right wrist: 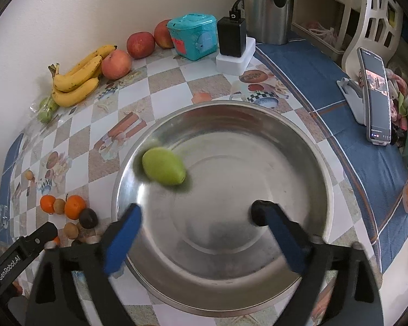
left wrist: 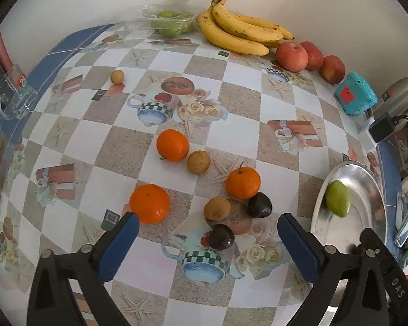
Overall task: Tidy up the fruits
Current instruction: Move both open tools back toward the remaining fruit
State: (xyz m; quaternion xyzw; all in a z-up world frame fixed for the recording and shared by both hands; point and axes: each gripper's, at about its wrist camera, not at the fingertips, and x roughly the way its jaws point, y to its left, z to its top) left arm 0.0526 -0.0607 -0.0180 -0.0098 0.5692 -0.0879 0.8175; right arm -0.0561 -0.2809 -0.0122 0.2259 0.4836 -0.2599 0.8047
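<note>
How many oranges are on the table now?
3: one orange mid-table, one by the dark plums, one beside the left gripper's finger. Others may be hidden.

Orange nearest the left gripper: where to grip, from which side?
Grip the nearest orange across its widest middle, coming from above. It is round and sits free on the table, with nothing touching it. The left gripper is open and probably wide enough; its left finger is already beside it.
</note>
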